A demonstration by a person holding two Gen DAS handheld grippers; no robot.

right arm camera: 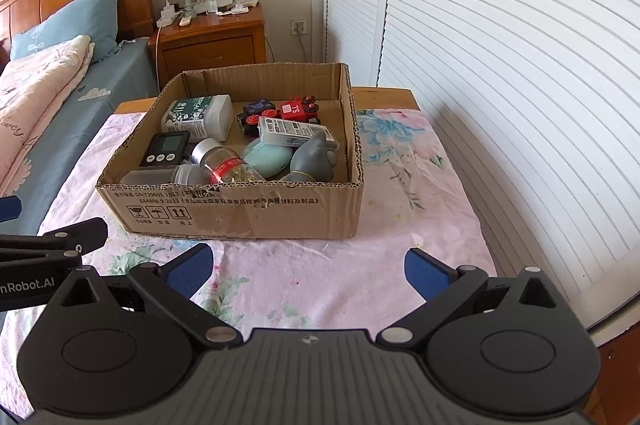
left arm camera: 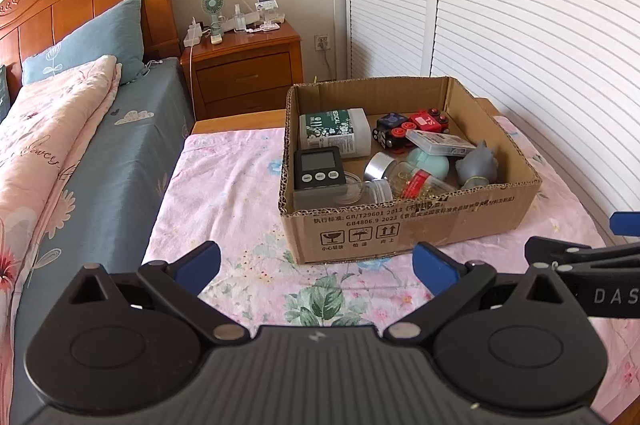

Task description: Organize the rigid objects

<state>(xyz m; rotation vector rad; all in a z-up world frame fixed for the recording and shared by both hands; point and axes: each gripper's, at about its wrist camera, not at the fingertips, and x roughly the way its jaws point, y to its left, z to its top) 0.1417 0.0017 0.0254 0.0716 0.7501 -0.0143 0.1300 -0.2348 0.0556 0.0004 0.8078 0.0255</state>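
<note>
Bright, even daylight, soft shadows, sharp focus, strong fisheye bending and dark vignette at corners.

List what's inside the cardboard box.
In the cardboard box: white bottle, black timer, glass jar, red toy train, clear case, teal item, grey figure. Whatever lies beneath them is hidden.

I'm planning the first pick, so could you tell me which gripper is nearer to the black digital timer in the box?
Left, probably. The left gripper hovers open before the box's near-left corner, where the timer leans. The right gripper, also open, faces the box's right half.
</note>
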